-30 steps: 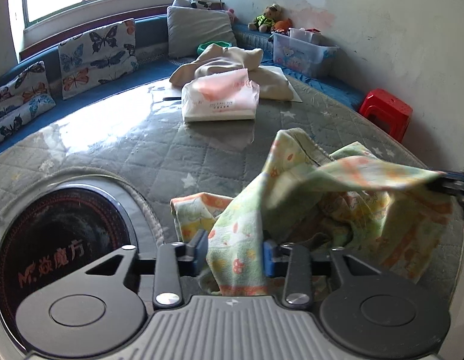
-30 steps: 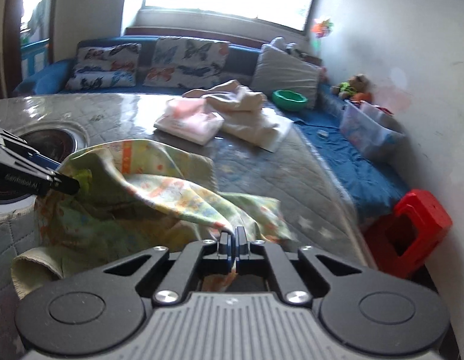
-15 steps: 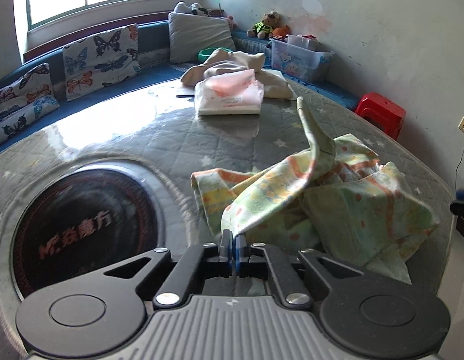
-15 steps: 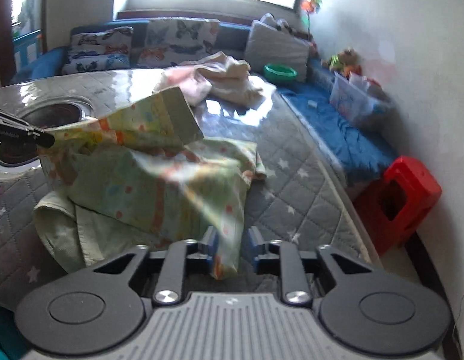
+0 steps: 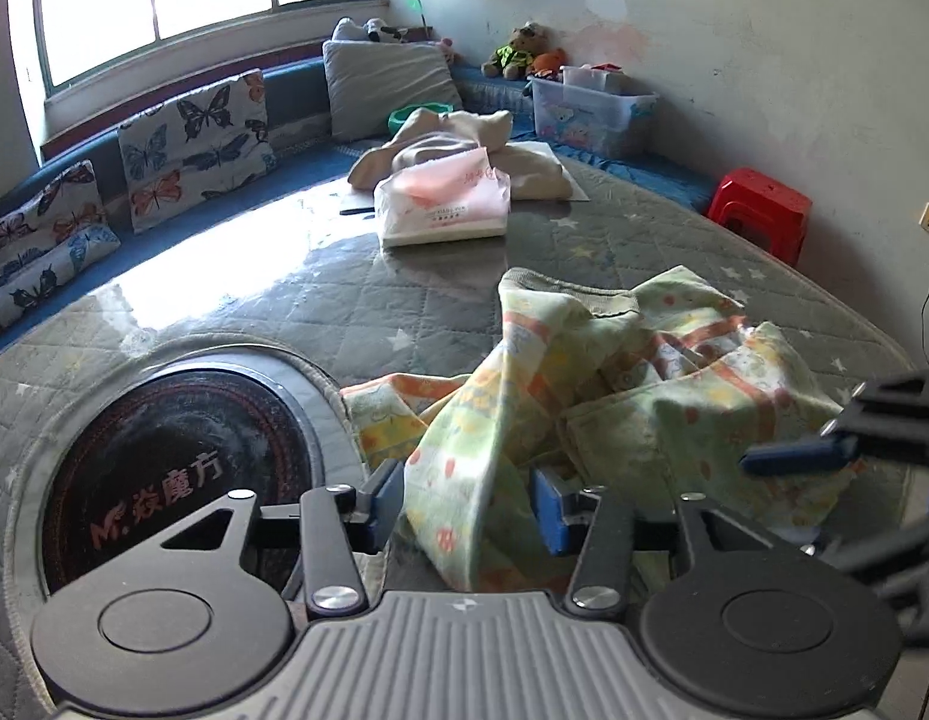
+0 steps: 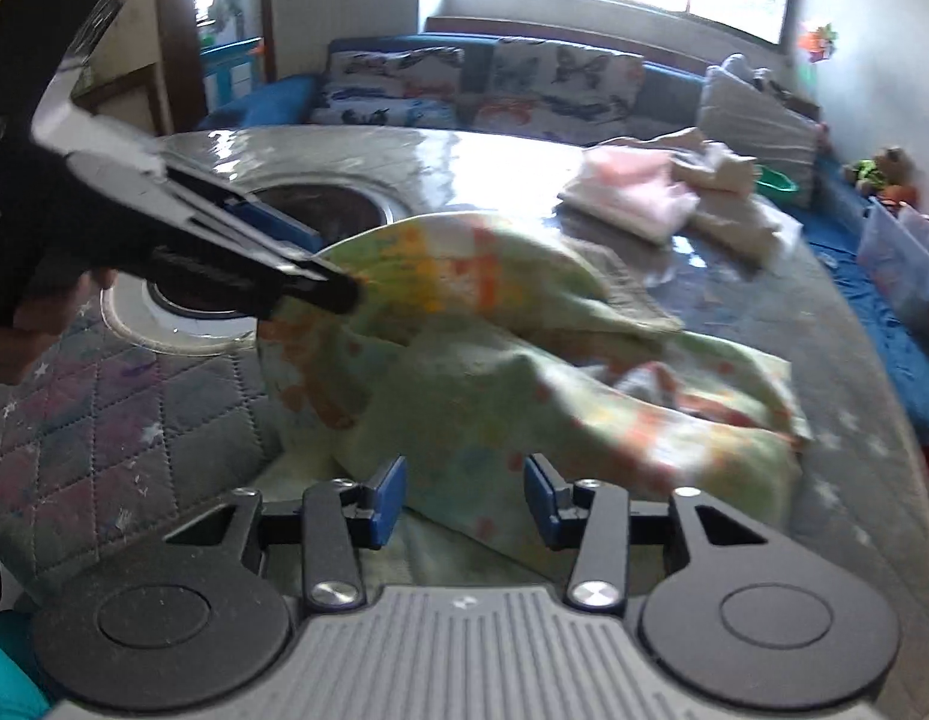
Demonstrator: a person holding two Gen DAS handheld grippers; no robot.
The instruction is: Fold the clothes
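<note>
Crumpled green-and-orange printed cotton garment lying between spread jaws of left gripper and right gripper; neither pinching.

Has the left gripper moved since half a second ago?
Yes. The left gripper now sits nearer the round black disc, which looms larger in its view, and its jaws have opened around the green printed garment.

Counted on site: three butterfly-print cushions, one grey pillow, one red stool, one clear storage bin, one patterned garment, one folded pink garment, two grippers.
</note>
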